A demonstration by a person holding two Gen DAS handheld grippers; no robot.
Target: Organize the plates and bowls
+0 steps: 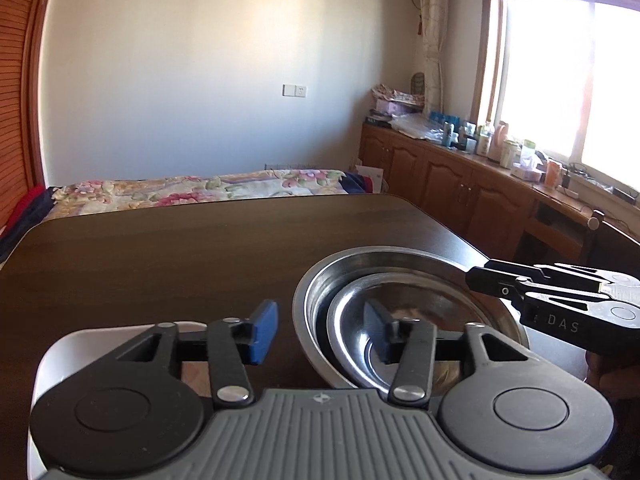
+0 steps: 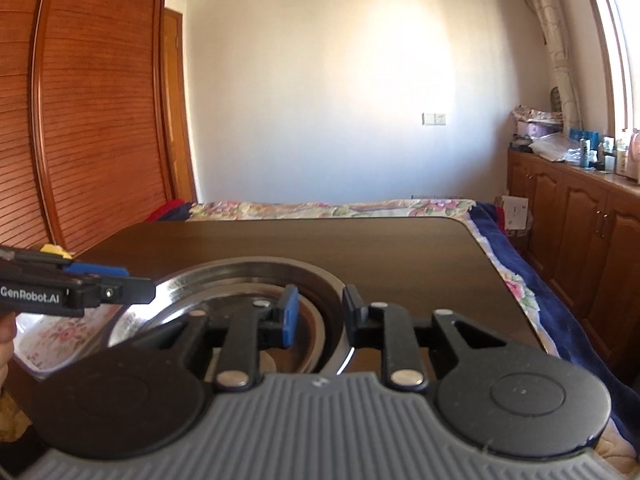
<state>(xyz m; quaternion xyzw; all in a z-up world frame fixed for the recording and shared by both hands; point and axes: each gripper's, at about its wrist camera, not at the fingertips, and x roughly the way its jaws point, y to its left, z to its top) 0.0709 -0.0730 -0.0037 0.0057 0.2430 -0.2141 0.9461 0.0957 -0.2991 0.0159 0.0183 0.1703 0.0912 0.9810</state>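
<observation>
Two steel bowls sit nested on the dark table: a large bowl [image 1: 400, 258] [image 2: 248, 268] with a smaller bowl [image 1: 404, 300] inside it. My left gripper [image 1: 320, 330] is open, its right finger over the small bowl and its left finger beside the large bowl's left rim. Under its left side lies a white rectangular plate [image 1: 48, 364] with a floral print [image 2: 52, 336]. My right gripper [image 2: 320, 314] [image 1: 480, 280] is open, its fingers either side of the large bowl's right rim. Contact with the rim is unclear. The left gripper [image 2: 116, 292] shows at the left of the right wrist view.
The dark wooden table [image 1: 180, 252] reaches to a rounded far edge, with a floral-covered bed [image 1: 200, 190] behind it. Wooden cabinets [image 1: 460, 184] topped with bottles run along the right wall under a window. A slatted wooden wardrobe [image 2: 92, 120] stands on the left.
</observation>
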